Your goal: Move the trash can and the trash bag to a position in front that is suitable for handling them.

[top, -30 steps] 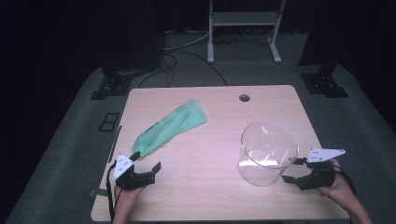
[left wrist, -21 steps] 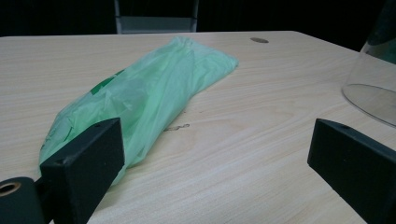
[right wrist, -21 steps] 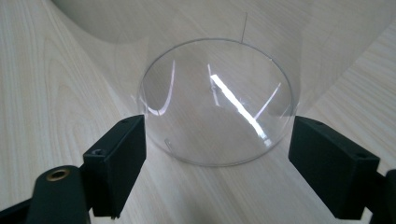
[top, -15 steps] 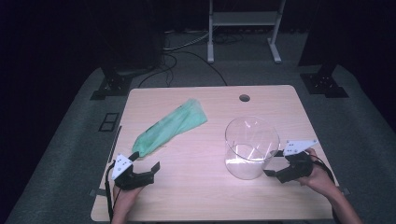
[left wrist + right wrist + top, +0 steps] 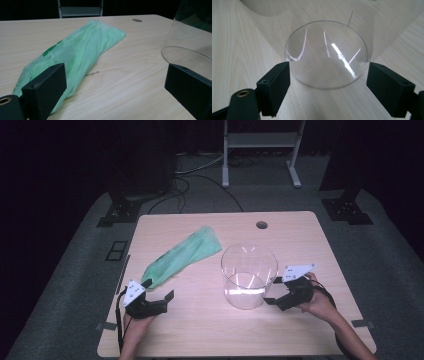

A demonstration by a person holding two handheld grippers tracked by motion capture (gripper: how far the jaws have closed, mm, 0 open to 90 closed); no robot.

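A clear plastic cylinder (image 5: 249, 275) stands upright at the middle of the wooden table (image 5: 305, 237). My right gripper (image 5: 271, 291) is open at its right side, one jaw on each side of the base; in the right gripper view the cylinder (image 5: 327, 55) sits just ahead of the wide-spread gripper (image 5: 329, 86). A green plastic bag (image 5: 182, 256) lies flat, running from the table's centre down to the left. My left gripper (image 5: 160, 290) is open at the bag's near end, with the bag (image 5: 77, 52) past its left jaw and the cylinder (image 5: 190, 42) at the right.
A small round hole (image 5: 261, 225) sits near the table's far edge. Beyond the table are a white metal stand (image 5: 260, 140), cables on the grey floor and black equipment feet (image 5: 117, 215). Bare wood lies between the two grippers.
My right gripper has moved left, and the cylinder has shifted with it from the table's right part toward the centre. The left gripper and the bag have stayed put.
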